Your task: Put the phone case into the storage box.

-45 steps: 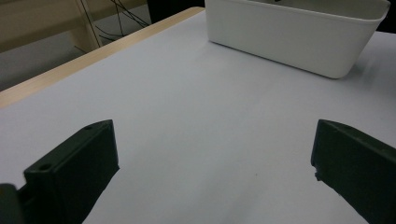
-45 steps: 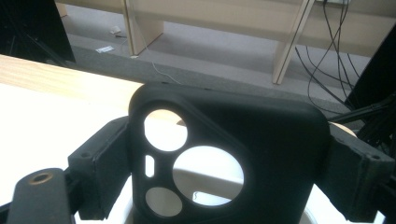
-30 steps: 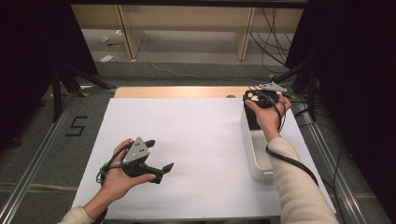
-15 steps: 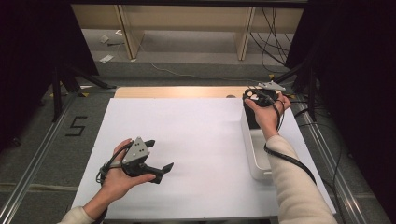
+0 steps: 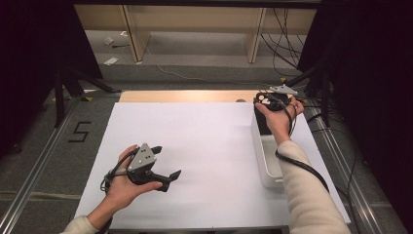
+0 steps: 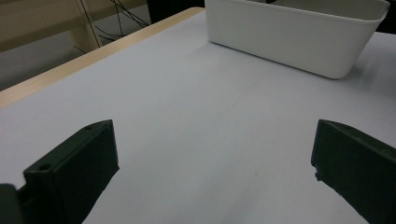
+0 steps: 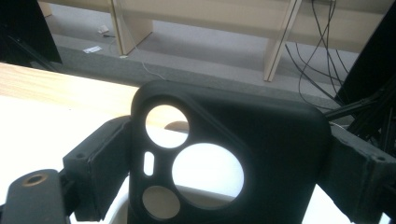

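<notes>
Phone case (image 7: 224, 163) upright in right claw (image 7: 219, 177), cutouts up.

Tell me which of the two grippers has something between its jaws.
The right gripper, above the far end of the white bin, grips a black phone case. The left gripper hangs open over the bare white tabletop.

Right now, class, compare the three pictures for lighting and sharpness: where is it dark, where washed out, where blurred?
High view: both side edges are black, while the white table cover is evenly lit. Left gripper view: the near jaws are soft, the white bin sharper. Right gripper view: the black phone case, clamped between the jaws, is dark and featureless, and the cover glares white through its cut-outs.
</notes>
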{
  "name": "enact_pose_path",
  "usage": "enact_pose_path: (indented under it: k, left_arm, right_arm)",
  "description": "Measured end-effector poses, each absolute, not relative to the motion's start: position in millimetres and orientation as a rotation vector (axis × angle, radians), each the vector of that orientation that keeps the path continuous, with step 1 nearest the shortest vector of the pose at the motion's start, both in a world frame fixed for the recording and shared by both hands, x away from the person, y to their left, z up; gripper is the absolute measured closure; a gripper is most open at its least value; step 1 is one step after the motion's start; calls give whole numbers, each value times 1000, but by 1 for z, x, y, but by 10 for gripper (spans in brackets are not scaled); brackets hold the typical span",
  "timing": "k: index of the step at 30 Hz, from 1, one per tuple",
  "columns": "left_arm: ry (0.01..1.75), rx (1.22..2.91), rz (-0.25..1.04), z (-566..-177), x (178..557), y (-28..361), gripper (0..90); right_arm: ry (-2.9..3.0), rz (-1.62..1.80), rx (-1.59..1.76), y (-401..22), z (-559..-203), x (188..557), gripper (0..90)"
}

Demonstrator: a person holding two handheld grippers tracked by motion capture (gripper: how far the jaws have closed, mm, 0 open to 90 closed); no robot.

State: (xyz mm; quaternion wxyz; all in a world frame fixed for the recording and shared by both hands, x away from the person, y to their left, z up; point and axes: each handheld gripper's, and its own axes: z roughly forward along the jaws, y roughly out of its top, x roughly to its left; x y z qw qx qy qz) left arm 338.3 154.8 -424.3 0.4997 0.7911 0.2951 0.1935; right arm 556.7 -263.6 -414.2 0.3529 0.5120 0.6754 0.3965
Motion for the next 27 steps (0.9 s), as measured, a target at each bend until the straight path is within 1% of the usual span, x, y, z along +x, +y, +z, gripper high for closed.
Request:
enact_pose_path:
  k: [8, 27]
  left_arm:
    - [715, 1913, 466, -425, 338, 155, 0]
    - [712, 1913, 466, -424, 338, 154, 0]
  right_arm:
    - [1753, 1000, 1314, -264, -416, 558, 106]
    - [1741, 989, 1291, -263, -410, 559, 17]
